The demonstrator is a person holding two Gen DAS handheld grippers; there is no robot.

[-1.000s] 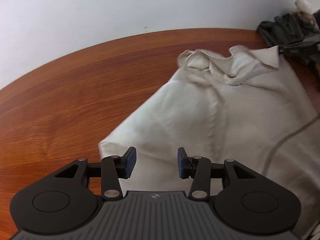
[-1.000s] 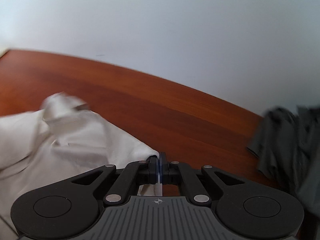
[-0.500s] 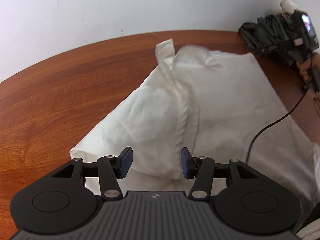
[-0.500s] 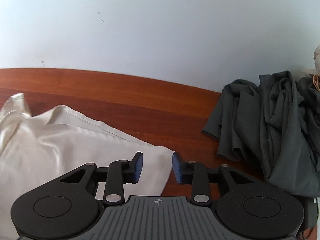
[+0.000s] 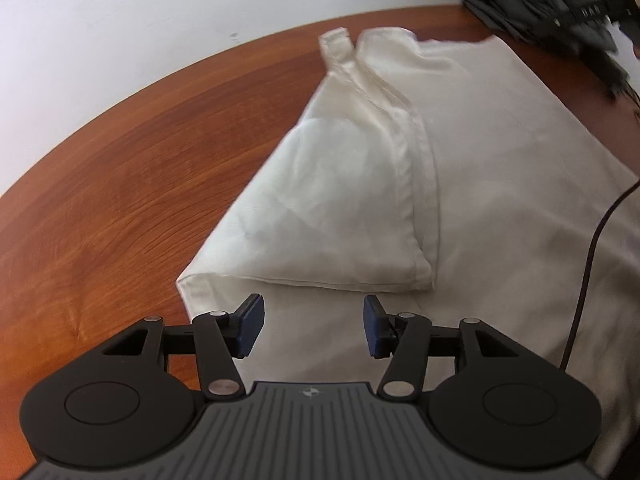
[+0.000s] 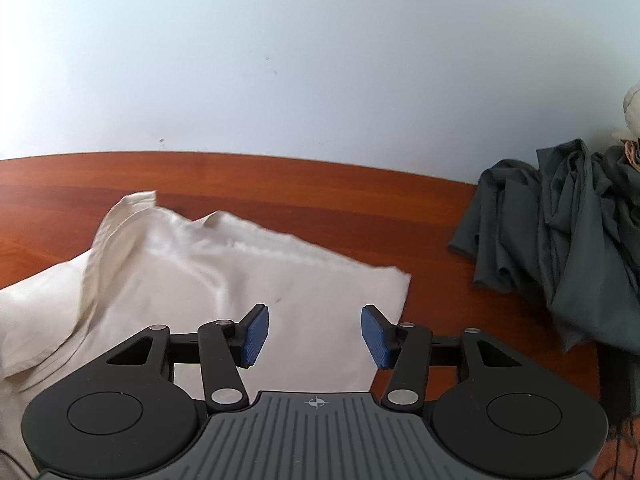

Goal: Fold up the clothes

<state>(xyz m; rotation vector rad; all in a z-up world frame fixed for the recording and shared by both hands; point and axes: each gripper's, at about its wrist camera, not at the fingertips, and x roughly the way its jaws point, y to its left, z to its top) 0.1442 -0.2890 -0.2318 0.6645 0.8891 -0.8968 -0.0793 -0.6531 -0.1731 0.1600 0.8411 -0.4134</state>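
A cream-white garment [image 5: 472, 152] lies spread on the brown wooden table [image 5: 120, 184], with one sleeve folded in over its left side. My left gripper [image 5: 312, 326] hovers open over the garment's near left part, nothing between its blue pads. In the right wrist view the same garment [image 6: 208, 280] lies with its far right corner flat on the table. My right gripper [image 6: 314, 334] hangs above that corner. Its jaws are opening, and no cloth is between them.
A crumpled dark grey-green garment [image 6: 568, 248] is heaped at the table's right, also seen blurred at top right [image 5: 544, 0]. A dark cable [image 5: 588, 264] runs across the white garment's right side. A pale wall [image 6: 320, 60] rises behind the table [image 6: 280, 184].
My right gripper has let go of the garment's corner and opened, drawing back above it. The corner now lies flat on the table. My left gripper widened slightly over the cloth.
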